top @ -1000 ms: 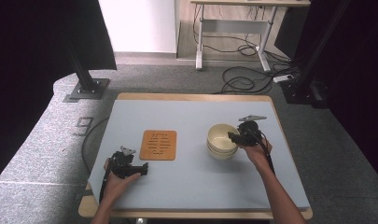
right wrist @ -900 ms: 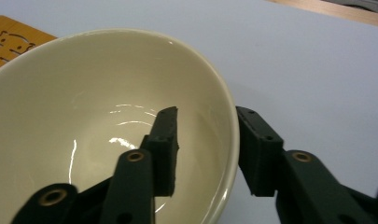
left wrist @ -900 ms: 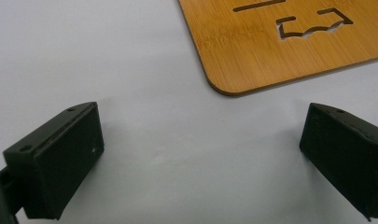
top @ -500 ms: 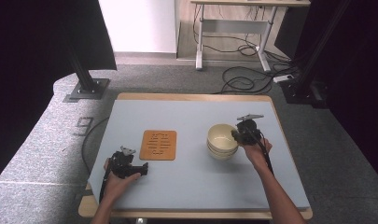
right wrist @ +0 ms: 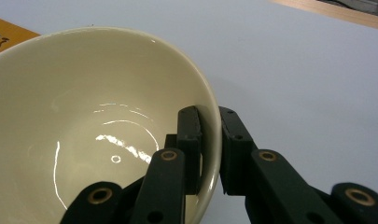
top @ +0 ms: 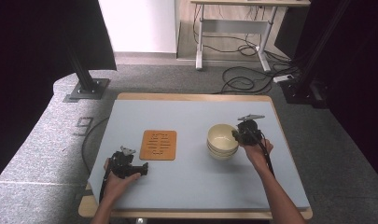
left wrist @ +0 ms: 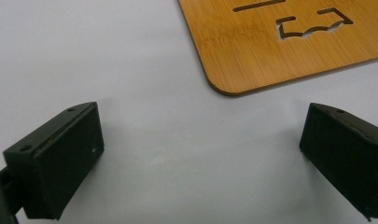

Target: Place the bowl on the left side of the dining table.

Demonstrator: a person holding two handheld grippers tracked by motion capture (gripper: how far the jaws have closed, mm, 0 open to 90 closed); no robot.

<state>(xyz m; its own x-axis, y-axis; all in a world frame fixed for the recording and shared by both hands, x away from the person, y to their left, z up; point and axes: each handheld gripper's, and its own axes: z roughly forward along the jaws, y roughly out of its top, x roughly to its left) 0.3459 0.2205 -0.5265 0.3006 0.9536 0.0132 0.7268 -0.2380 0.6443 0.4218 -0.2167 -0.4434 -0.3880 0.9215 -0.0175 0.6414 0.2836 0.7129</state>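
**Rim Grip on Stacked Bowl: Slip and Drag Hazards**

Right gripper (right wrist: pixel 210 154): jaws just closed, now clamped on the rim of the top bowl (top: pixel 221 136), one jaw inside, one outside. Bowl stack located right of centre on the tabletop (top: pixel 196 116), well apart from the bamboo trivet (top: pixel 159 145). Thin glazed rim: likely to pivot or slip if lifted fast. Possible sticking to the lower bowl (top: pixel 222 153). Left gripper (left wrist: pixel 200 154): jaws apart, empty, resting near the trivet corner.

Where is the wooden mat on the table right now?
In the high view the wooden mat lies flat left of the middle of the table, between the stacked bowls and the left hand-held gripper.
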